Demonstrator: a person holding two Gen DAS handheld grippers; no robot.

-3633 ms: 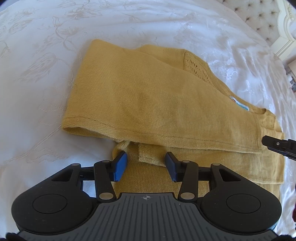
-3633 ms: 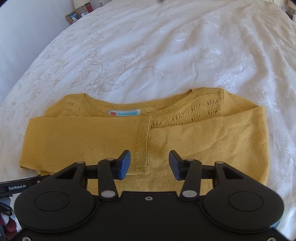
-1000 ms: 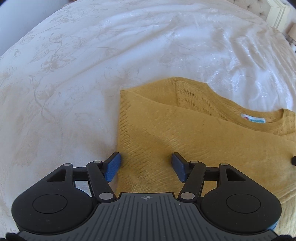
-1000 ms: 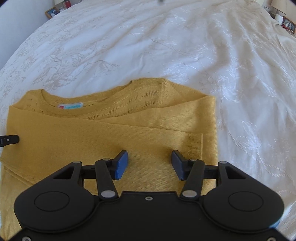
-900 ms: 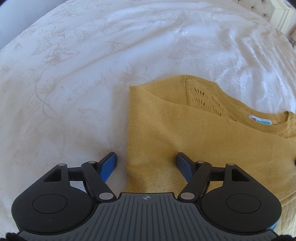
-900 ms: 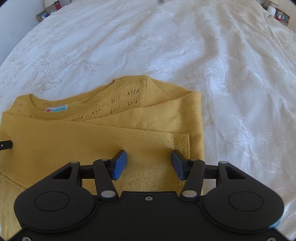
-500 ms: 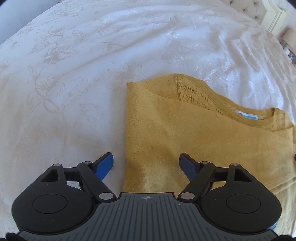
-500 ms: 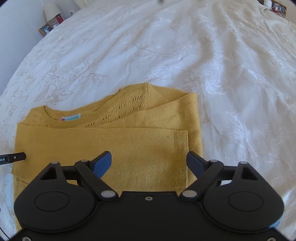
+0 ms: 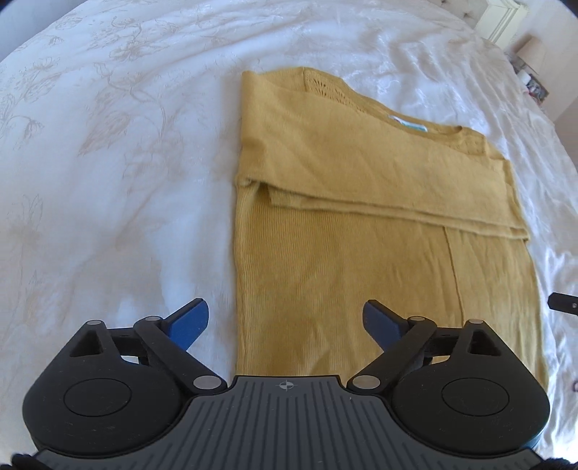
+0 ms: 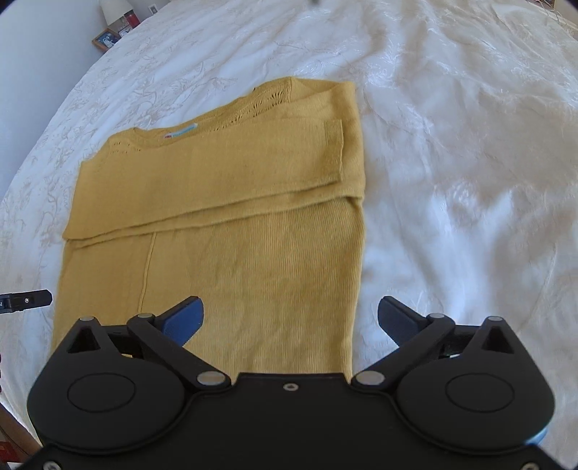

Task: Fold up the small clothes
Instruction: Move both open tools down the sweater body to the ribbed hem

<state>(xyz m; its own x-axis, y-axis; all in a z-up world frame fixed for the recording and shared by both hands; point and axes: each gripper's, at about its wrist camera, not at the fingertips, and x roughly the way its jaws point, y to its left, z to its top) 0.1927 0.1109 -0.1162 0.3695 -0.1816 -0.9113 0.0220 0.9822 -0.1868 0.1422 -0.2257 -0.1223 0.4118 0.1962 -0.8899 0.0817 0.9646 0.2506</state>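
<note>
The mustard sweater (image 9: 361, 217) lies flat on the white bedspread (image 9: 108, 162), spread out square, neckline and its small label (image 10: 180, 133) at the far end. Both sleeves are folded across the chest, one over the other, making a band across the upper half; the right wrist view shows a ribbed cuff (image 10: 334, 152) ending just short of the sweater's right edge. Below the band the body lies smooth, with a vertical seam line (image 9: 453, 267) running down it.

Left gripper (image 9: 285, 320) hangs over the sweater's left edge, jaws spread wide after just opening. One blue pad sits over bare bedspread, the other over the knit, and neither presses on the cloth. Right gripper (image 10: 289, 316) mirrors it at the right edge: jaws just opened too, now far apart, inner pad above the fabric, outer pad above the sheet, nothing clamped. Each view catches a black tip of the other gripper at its side margin.

Farther off, a lamp (image 10: 115, 9) and a framed picture (image 10: 106, 39) stand beyond the bed's far left corner.
</note>
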